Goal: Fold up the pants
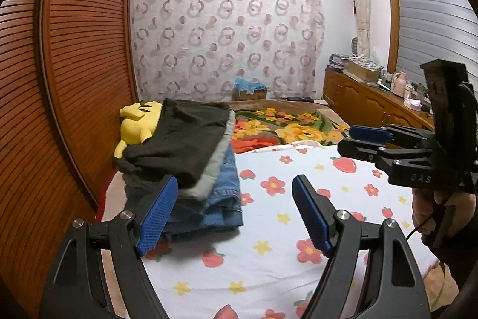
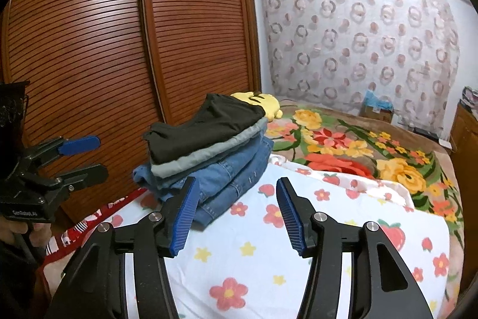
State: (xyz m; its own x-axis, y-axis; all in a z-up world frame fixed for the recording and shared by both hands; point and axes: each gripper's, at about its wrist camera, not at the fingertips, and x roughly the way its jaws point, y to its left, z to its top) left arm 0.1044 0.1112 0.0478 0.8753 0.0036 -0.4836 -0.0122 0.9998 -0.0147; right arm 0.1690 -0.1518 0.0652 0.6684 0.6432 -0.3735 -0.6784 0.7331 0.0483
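A stack of folded pants lies on the bed's left side by the wardrobe: a black pair on top, a grey pair under it, blue jeans at the bottom. My left gripper hovers just in front of the stack, open, with nothing between its blue pads. My right gripper also faces the stack, open and holding nothing. In the left wrist view the right gripper shows at the right edge, held by a hand. In the right wrist view the left gripper shows at the left edge.
A white sheet with flowers and strawberries covers the near bed, and a floral blanket lies beyond it. A yellow plush toy sits behind the stack. Wooden slatted wardrobe doors stand close on the left. A low wooden cabinet lines the right wall.
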